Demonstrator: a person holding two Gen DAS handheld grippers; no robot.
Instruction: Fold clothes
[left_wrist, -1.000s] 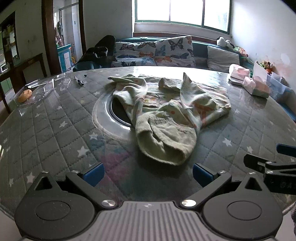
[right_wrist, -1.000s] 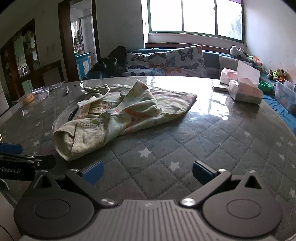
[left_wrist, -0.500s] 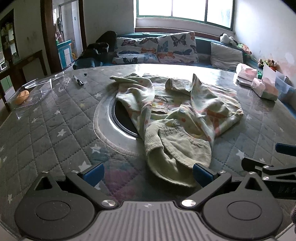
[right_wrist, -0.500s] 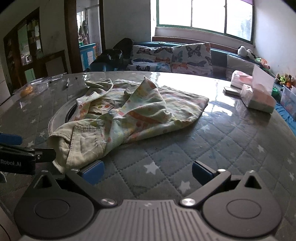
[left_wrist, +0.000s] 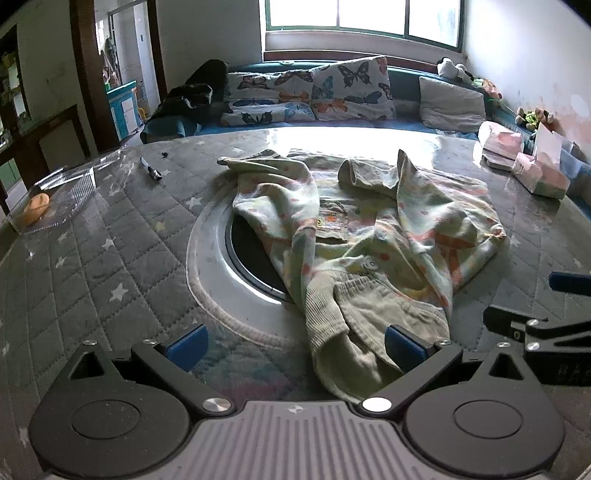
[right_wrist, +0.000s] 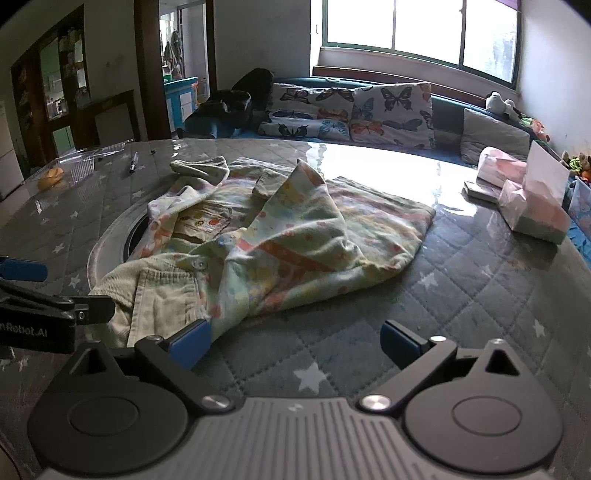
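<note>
We saw a small child's jacket (left_wrist: 369, 236), pale green with an orange and pink print, lying rumpled near the middle of the round worktop (left_wrist: 92, 258). It covered part of the dark circular opening (left_wrist: 251, 258) at the worktop's centre. Its ribbed cuff (left_wrist: 325, 314) and plain lining pointed toward us, and a snap button (left_wrist: 369, 263) showed on the front.

The left tool (left_wrist: 295, 341) was spread wide, and its right blue fingertip (left_wrist: 402, 345) sat against the near hem of the jacket, while the left one (left_wrist: 186, 341) stood over bare quilted cover. The right tool (right_wrist: 295, 341) was likewise spread; its left blue fingertip (right_wrist: 192, 341) was at the jacket's near edge, and its right one (right_wrist: 397, 341) was over the star-patterned cover. We could not tell whether either fingertip truly touched the cloth. Neither tool pinched anything.

Farther out, a pen (left_wrist: 149, 170) lay on the far left of the worktop, near a clear plastic tray (left_wrist: 74, 184) with something orange (left_wrist: 36, 208) inside. Tissue packs (right_wrist: 532, 206) stood at the right edge. Beyond the worktop, butterfly cushions (left_wrist: 332, 92) lined a sofa under the window (left_wrist: 362, 14).
</note>
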